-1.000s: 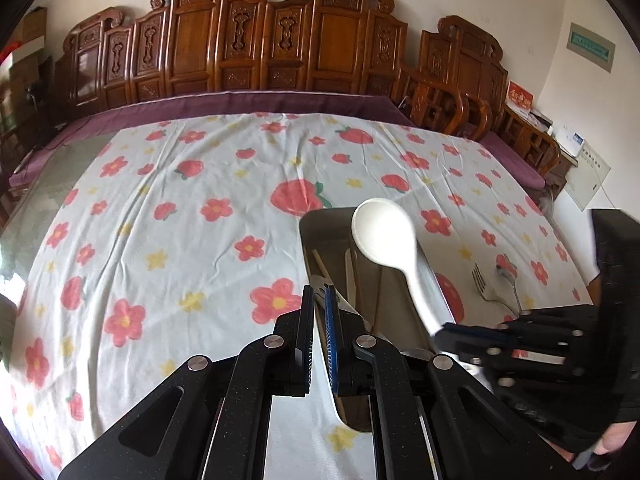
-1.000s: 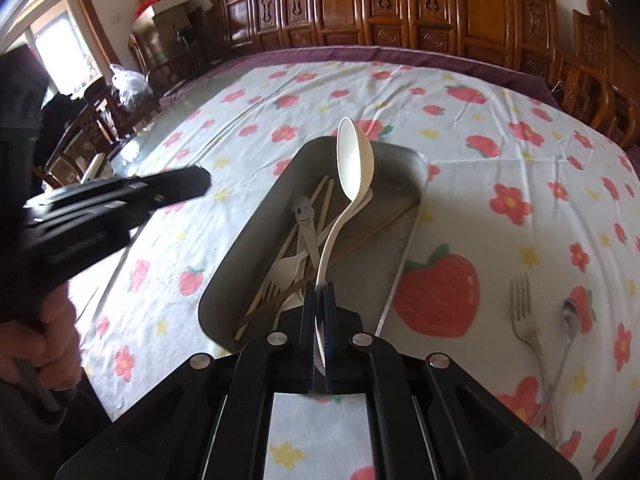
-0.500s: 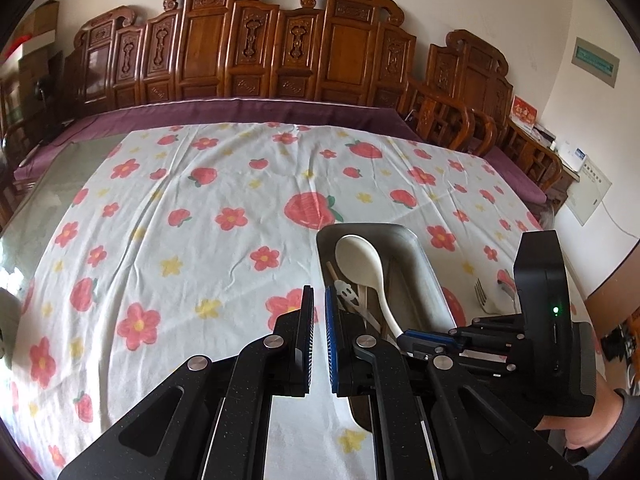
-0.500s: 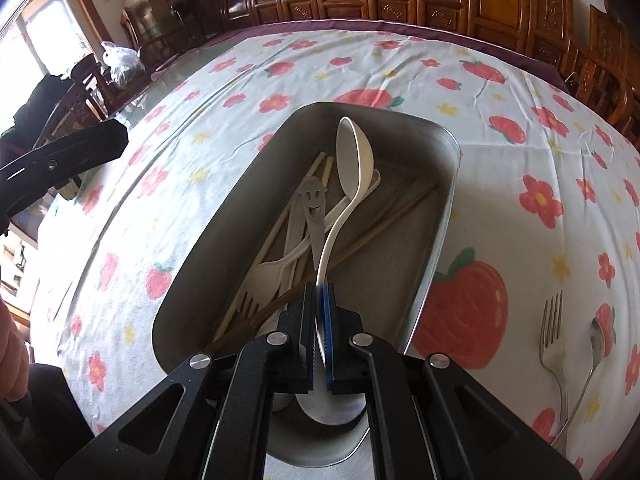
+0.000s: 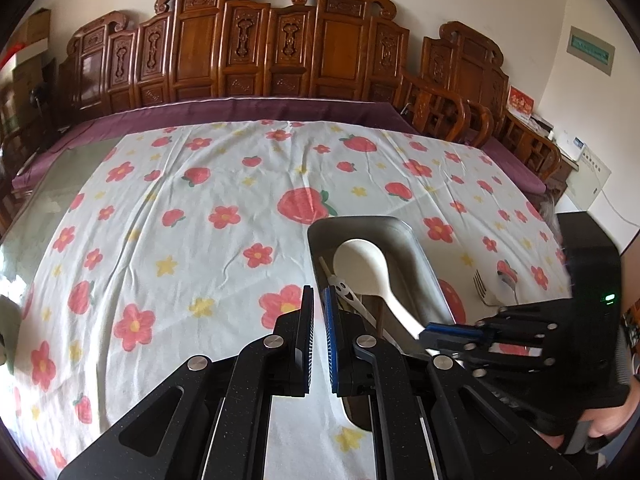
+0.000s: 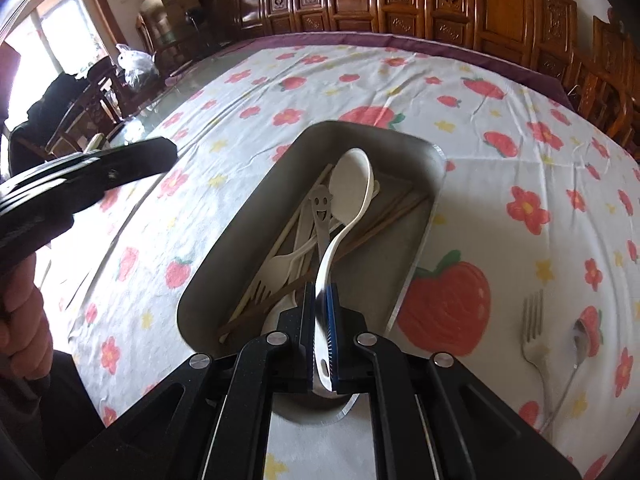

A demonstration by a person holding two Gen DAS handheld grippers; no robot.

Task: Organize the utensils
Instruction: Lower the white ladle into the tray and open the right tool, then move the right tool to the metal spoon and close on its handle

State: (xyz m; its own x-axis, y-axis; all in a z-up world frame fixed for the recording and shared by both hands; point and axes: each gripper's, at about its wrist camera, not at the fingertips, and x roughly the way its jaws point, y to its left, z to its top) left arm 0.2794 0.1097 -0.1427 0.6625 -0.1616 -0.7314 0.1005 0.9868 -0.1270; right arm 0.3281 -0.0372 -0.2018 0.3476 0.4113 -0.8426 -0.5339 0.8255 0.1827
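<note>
One spoon hole point(image 6: 323, 369), right view only.

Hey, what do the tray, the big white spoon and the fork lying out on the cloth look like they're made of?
Tray: likely metal, a dull brushed grey with a bright, thin edge.
Spoon: glossy off-white, smooth and thick; plastic or melamine probably, ceramic possible. The right gripper holds its handle.
Fork: looks like steel, silvery and reflective with thin tines.
</note>
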